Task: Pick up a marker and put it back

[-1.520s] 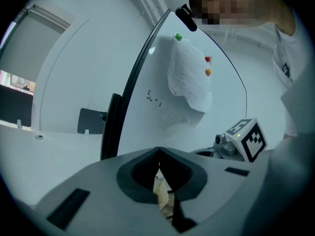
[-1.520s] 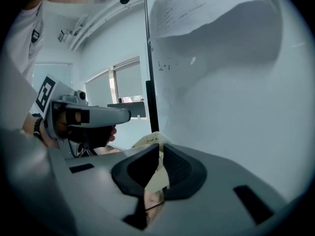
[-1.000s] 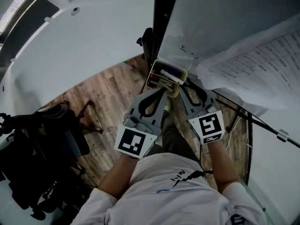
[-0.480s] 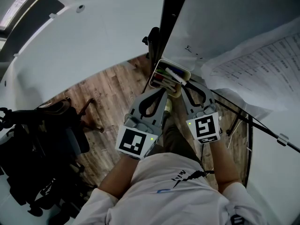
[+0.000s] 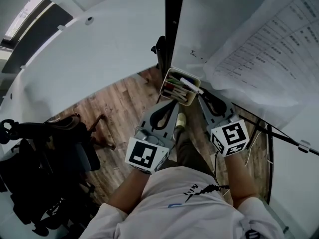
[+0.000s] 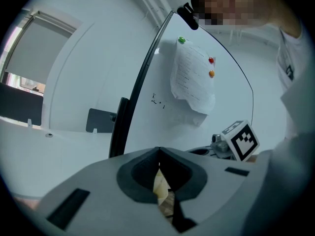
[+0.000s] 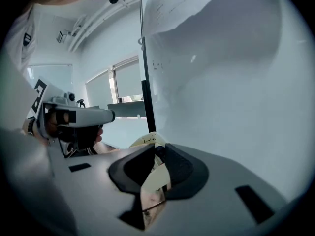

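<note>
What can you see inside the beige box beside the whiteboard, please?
Several markers lie in the beige plastic box: green and red ones, with a white marker on top. The box's bottom under them is covered.

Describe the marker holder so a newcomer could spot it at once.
Find the whiteboard and follow its black upright edge down to its lower end. There hangs a small open-topped box crammed with markers. It is the only beige container around, and a white marker pokes out of it into the shut right claw.
</note>
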